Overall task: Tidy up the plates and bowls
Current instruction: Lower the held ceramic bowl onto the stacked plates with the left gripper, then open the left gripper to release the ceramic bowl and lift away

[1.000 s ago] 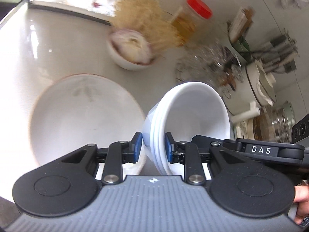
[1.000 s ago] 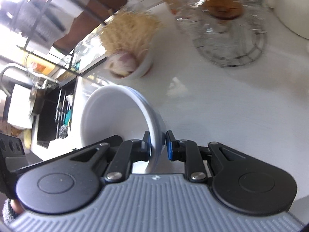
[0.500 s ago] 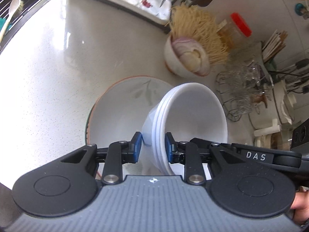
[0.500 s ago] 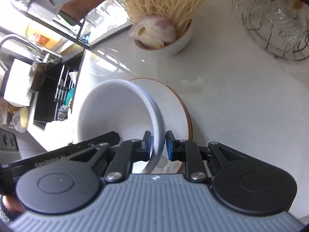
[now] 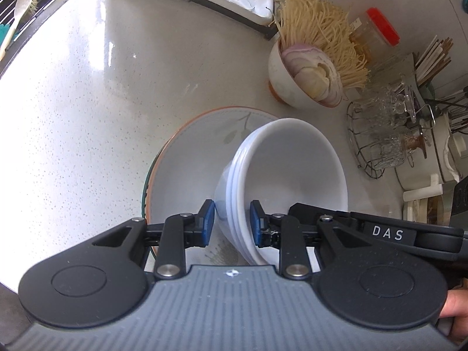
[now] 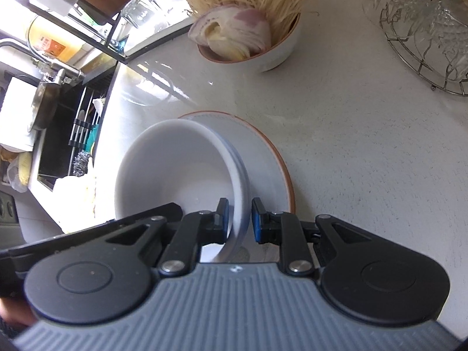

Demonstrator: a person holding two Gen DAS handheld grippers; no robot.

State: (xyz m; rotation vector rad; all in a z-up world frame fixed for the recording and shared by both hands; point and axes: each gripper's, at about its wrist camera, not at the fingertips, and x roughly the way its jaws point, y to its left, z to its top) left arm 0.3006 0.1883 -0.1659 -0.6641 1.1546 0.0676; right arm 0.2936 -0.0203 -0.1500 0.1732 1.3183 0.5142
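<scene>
1. Stack of white bowls [image 5: 292, 175], three nested by the rim lines, hangs tilted over the orange-rimmed plates [image 5: 190, 161] on the counter [image 5: 87, 87]; contact with the top plate cannot be told.
2. Left gripper [image 5: 231, 219] pinches one side of the stacked rims; right gripper [image 6: 238, 219] pinches the opposite side, pads on either face of the wall.
3. Risk: glazed rims are likely slick; uneven lowering by the two hands could let the nested bowls slide apart or slip out.
4. Risk: tilted landing may chip the plate or rock off-centre.
5. Noodle bowl [image 5: 304, 79] and glass rack [image 5: 386, 134] sit near; a wide swing could clip them.
</scene>
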